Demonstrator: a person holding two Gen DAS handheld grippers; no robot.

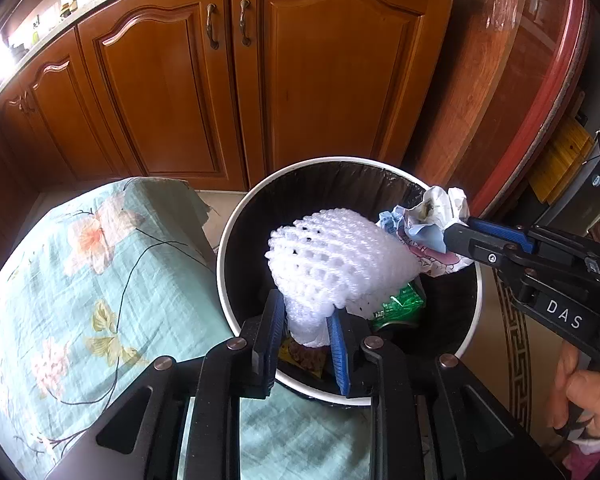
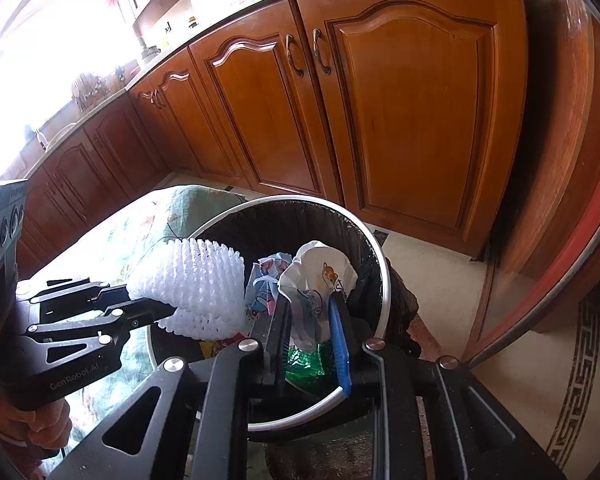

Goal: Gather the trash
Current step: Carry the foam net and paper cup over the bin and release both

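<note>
fingers (image 1: 276, 336) pinch foam net (image 1: 336, 264) over bin (image 1: 236, 220).

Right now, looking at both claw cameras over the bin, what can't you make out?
- Bin bottom: both views, covered by the foam net, crumpled wrapper and trash below.
- Yellow packet: left view, mostly behind the left claw.
- Green wrapper: right view, partly behind the right claw; print unreadable.
- Countertop items: right view, washed out by window glare.
</note>
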